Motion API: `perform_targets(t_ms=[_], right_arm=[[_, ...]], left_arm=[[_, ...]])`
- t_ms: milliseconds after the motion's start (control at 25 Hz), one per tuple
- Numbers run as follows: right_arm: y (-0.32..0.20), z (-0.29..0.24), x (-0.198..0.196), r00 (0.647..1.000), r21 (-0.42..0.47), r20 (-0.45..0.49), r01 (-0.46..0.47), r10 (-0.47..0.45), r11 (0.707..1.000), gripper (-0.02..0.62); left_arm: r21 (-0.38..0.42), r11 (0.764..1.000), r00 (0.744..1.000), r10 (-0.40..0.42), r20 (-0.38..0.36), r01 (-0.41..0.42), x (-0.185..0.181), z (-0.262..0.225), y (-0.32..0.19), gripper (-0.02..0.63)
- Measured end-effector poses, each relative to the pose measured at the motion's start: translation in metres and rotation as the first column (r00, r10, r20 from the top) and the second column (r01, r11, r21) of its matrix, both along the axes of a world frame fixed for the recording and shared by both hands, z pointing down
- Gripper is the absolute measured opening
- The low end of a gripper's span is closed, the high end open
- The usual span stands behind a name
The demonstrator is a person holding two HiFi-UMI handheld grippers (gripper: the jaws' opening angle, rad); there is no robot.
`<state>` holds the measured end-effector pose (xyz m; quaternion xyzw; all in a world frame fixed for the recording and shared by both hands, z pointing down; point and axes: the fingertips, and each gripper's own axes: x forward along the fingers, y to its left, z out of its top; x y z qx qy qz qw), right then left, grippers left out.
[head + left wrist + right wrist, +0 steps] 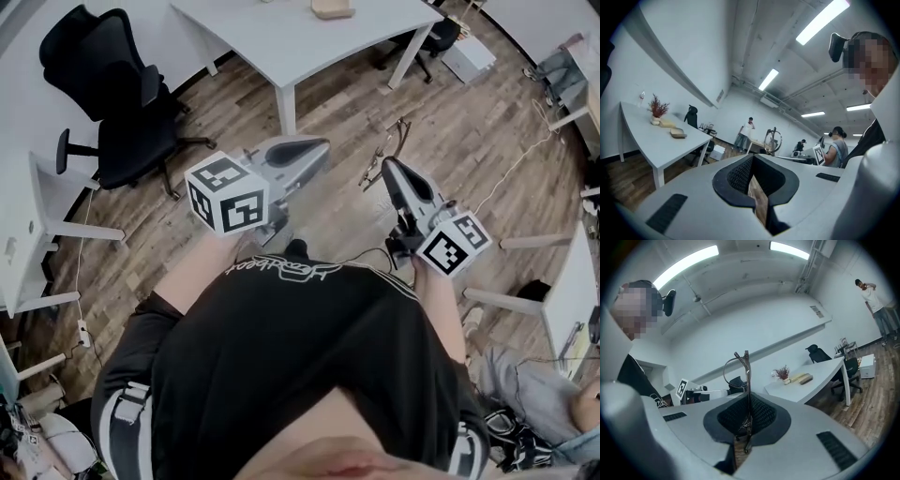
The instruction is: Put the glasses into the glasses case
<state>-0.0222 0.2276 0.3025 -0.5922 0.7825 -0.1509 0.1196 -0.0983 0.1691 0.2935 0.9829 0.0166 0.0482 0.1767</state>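
Thin-framed glasses (742, 372) stand upright between the jaws of my right gripper (747, 401), which is shut on them. In the head view they stick out past the right gripper (387, 169) as a thin frame (392, 145) above the wooden floor. My left gripper (317, 148) is held beside it, jaws together and nothing in them; its own view shows only a thin slit at the left gripper (753, 164). The tan glasses case (332, 9) lies on the white table (272, 42) ahead, well beyond both grippers. The same case (678, 133) also shows in the left gripper view.
A black office chair (117, 89) stands on the floor to the left, another (436, 37) behind the table. A small plant pot (656, 112) and a flat tan object (665, 123) share the table. People (745, 133) stand far off. Cables (80, 328) trail on the floor.
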Motion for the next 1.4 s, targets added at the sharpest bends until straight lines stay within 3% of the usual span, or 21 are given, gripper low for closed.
perform_targets(t_ms=[320, 520, 960, 1400], right_arm=[[-0.142, 0.001, 0.058, 1.000, -0.029, 0.011, -0.027, 0.027, 0.999, 0.015], [-0.203, 0.007, 0.084, 0.998, -0.035, 0.022, -0.059, 0.060, 0.998, 0.015], [-0.250, 0.019, 0.096, 0.996, -0.049, 0.031, -0.079, 0.081, 0.996, 0.015], [-0.303, 0.008, 0.119, 1.000, -0.002, -0.010, -0.002, 0.002, 1.000, 0.015]], left_arm=[[-0.036, 0.999, 1.000, 0.018, 0.019, -0.017, 0.059, 0.006, -0.147, 0.006], [-0.051, 0.998, 0.999, 0.025, 0.027, -0.024, 0.082, 0.015, -0.213, 0.006], [-0.076, 0.997, 1.000, 0.017, 0.016, -0.015, 0.089, 0.027, -0.265, 0.006], [-0.027, 0.999, 1.000, -0.021, -0.019, 0.020, 0.117, 0.016, -0.298, 0.006]])
